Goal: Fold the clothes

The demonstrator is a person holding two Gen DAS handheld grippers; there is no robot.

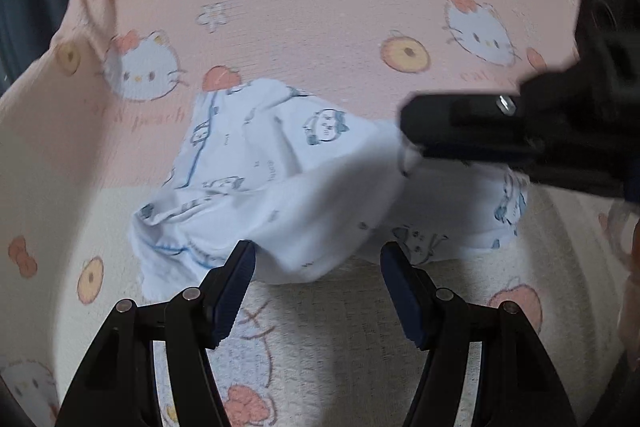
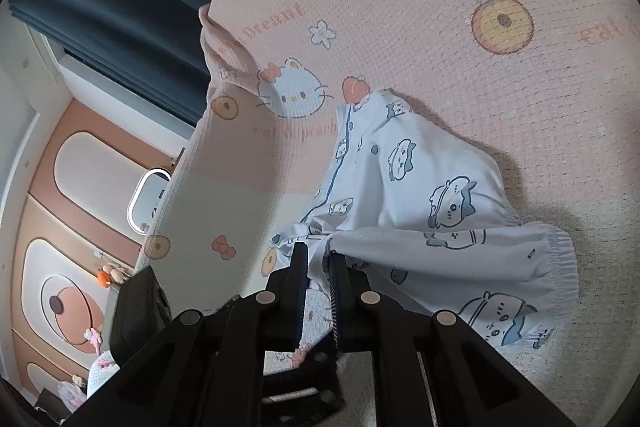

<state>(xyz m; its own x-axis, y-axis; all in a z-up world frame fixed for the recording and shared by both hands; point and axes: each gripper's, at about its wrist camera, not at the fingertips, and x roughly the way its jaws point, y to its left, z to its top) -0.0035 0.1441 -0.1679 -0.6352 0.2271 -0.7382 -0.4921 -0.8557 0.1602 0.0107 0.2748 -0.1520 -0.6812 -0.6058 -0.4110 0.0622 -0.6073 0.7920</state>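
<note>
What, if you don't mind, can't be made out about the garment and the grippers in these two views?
- Garment type: bunched up, motion-blurred in the left wrist view.
- Its underside: hidden against the bedspread.
- Fabric inside the right gripper: covered by the closed fingers.
- Left gripper: absent from the right wrist view.

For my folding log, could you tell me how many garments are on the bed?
1: a white printed garment crumpled on the pink bedspread, pinched by the right gripper. More may lie out of view.
</note>
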